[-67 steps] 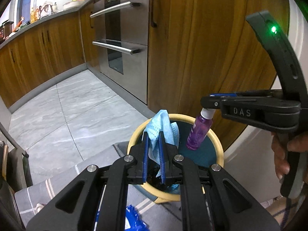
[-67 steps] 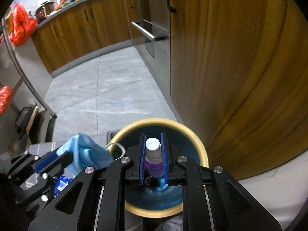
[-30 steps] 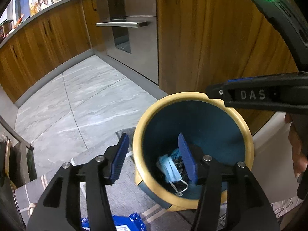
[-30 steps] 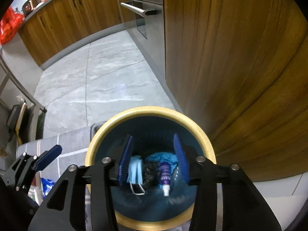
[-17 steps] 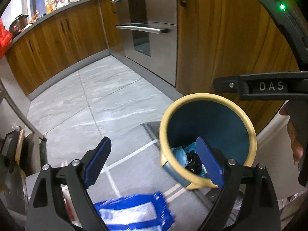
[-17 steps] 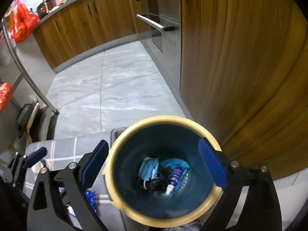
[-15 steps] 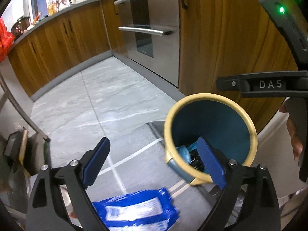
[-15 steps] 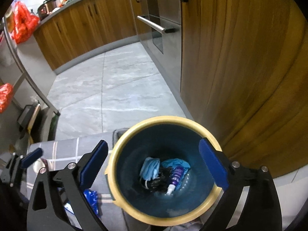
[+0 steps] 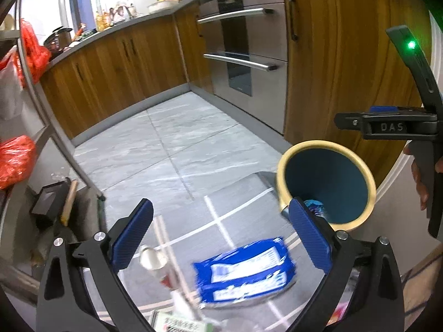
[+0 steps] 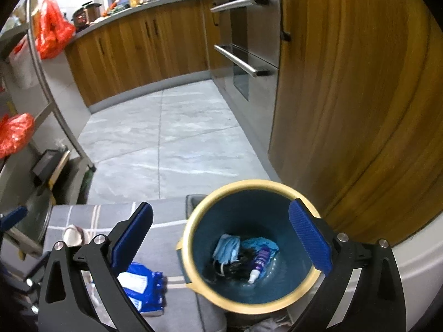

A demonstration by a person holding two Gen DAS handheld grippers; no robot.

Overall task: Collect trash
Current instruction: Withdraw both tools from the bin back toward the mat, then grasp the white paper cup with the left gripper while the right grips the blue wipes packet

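Observation:
A teal bin with a yellow rim [image 10: 249, 184] stands on a grey checked mat [image 10: 166, 215]. Inside it lie a blue face mask [image 10: 227, 249] and a purple bottle [image 10: 259, 262] on dark scraps. My right gripper [image 10: 221, 206] hangs open above the bin, holding nothing. My left gripper [image 9: 220, 204] is to the left of the bin [image 9: 279, 171], its jaws opening with nothing between them. Below it on the mat lie a blue packet [image 9: 243, 271] and a white paper cup [image 9: 152, 260]. The packet [image 10: 141, 285] also shows in the right wrist view.
A tall wooden cabinet [image 10: 346, 110] rises right behind the bin, with a steel oven [image 9: 243, 63] further back. A metal rack [image 9: 55, 138] with red bags stands at the left. More litter lies at the mat's near edge [image 9: 180, 323]. A hand [image 9: 418, 177] grips the right tool.
Both grippers opened and dropped the mask and the bottle into the bin. Both then rose and drew back; the left one swung left over the blue packet.

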